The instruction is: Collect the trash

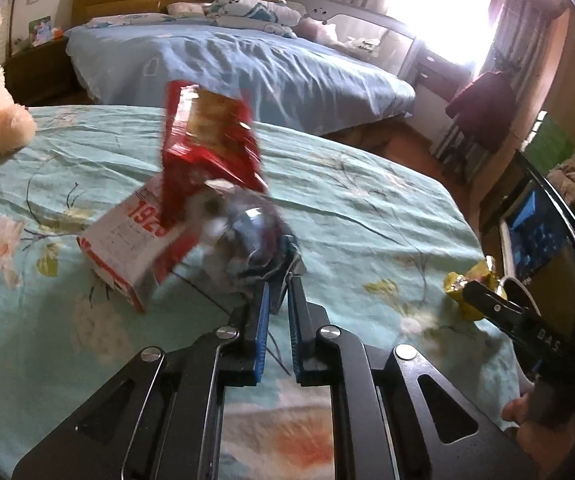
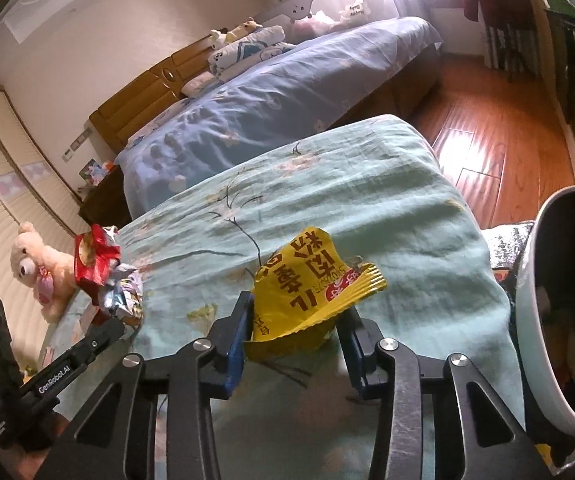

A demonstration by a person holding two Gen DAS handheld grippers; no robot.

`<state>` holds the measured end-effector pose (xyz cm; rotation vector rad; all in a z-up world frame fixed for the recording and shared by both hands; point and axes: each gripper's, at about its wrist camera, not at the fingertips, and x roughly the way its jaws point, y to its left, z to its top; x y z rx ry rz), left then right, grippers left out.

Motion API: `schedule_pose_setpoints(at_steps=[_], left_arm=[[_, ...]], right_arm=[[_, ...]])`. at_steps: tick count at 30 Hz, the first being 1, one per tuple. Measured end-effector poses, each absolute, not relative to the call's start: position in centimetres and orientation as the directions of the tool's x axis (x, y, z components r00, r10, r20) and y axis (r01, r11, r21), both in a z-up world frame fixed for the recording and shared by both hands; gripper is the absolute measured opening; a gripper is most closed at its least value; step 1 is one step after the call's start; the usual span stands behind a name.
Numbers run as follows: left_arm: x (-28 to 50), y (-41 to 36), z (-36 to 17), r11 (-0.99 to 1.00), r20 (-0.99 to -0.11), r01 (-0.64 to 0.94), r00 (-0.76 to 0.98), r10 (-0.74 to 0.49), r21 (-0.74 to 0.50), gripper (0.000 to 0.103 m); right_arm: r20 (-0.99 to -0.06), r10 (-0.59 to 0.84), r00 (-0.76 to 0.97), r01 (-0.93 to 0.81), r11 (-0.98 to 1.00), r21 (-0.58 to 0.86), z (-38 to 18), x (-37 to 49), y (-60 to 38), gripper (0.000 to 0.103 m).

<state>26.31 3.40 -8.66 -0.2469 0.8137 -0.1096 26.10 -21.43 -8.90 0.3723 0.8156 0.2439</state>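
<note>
Mint floral bedspread (image 2: 367, 208) carries the litter. Left claw (image 1: 283, 264) pinches a crinkled foil wrapper (image 1: 243, 224) beside a red snack bag (image 1: 211, 136); right claw (image 2: 295, 320) clamps a yellow packet (image 2: 311, 280) near the bin (image 2: 527, 300).

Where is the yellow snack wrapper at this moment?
In the right wrist view the yellow snack wrapper sits between the fingers of the right claw, over the green floral bedsheet, with the white trash bin just to its right.
</note>
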Motion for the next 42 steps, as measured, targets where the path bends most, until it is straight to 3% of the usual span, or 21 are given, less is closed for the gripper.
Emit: schedule_pose_setpoints(at_steps=[24, 42], left_arm=[[18.9, -5.5, -6.9, 0.937, -0.677, 0.247, 0.649, -0.349, -0.246, 0.007], [16.9, -8.5, -6.9, 0.922, -0.681, 0.317, 0.626, -0.380, -0.223, 0.002]], right_arm=[[-0.629, 0.344, 0.697, -0.087, 0.911, 0.402, -6.9, 19.0, -24.5, 0.041], [-0.634, 0.323, 0.702, -0.042, 0.908, 0.417, -7.8, 16.3, -27.4, 0.041]])
